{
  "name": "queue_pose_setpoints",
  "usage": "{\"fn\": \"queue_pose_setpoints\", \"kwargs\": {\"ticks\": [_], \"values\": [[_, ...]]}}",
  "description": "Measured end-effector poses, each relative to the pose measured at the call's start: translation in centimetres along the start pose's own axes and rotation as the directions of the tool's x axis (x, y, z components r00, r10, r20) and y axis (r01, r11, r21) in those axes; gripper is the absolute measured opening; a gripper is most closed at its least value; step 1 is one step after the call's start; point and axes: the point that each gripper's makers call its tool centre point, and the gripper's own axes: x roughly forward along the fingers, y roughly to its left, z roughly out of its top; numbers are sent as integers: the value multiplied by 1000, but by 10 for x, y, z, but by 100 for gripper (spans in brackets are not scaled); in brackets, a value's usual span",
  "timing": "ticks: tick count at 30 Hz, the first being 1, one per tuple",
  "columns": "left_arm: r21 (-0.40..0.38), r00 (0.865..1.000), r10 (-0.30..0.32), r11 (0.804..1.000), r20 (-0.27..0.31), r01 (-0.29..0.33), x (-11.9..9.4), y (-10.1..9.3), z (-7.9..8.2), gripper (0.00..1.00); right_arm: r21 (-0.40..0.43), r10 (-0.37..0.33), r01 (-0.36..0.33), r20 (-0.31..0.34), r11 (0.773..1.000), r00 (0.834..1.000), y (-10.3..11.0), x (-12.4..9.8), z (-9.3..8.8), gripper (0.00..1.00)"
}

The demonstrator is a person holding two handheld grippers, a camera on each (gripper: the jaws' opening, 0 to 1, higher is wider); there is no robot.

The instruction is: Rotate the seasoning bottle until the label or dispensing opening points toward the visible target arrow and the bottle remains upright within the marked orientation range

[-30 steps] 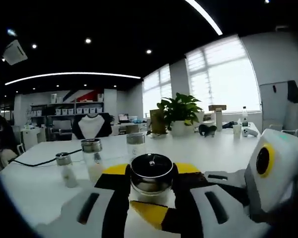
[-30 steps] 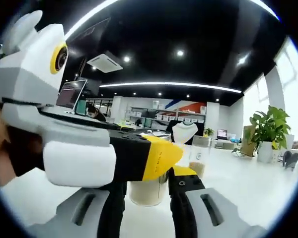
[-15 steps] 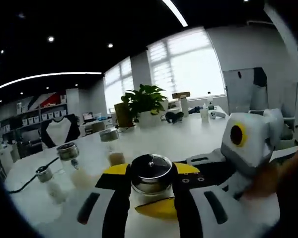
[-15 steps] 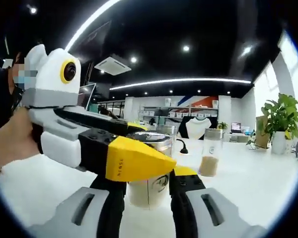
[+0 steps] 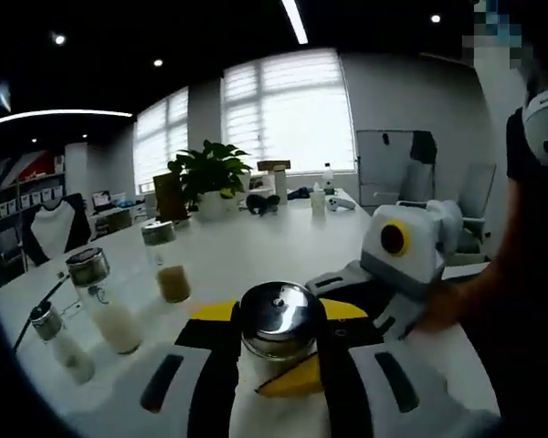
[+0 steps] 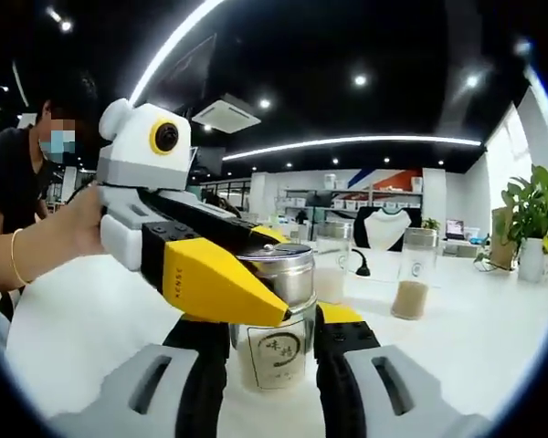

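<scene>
Two grippers are closing on one seasoning bottle (image 6: 276, 338) at six o'clock on the white table (image 5: 256, 260): left gripper (image 5: 279, 356) clamping beneath its steel cap, right gripper (image 6: 272, 351) hugging the labelled glass, likely slippery, light and fragile.

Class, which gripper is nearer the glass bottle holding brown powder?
Left, probably. The left gripper sits nearer the glass bottle of brown powder; the right gripper sees that bottle farther off.
</scene>
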Motion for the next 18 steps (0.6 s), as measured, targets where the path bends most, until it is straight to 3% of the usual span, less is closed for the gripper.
{"fn": "queue_pose_setpoints", "kwargs": {"ticks": [4, 7, 11, 18], "values": [[27, 999, -29, 999, -23, 30, -2, -1, 0, 34, 2, 15, -15, 2, 1000, 1000, 3, 1, 0, 34], [1, 999, -9, 1000, -32, 9, -4, 5, 1, 34, -23, 2, -2, -1, 1000, 1000, 2, 0, 1, 33], [17, 999, -31, 999, -39, 32, -7, 0, 2, 33, 37, 30, -31, 11, 999, 999, 4, 0, 0, 33], [54, 995, -45, 997, -90, 50, -10, 3, -2, 33, 43, 47, -47, -11, 998, 999, 7, 2, -5, 33]]}}
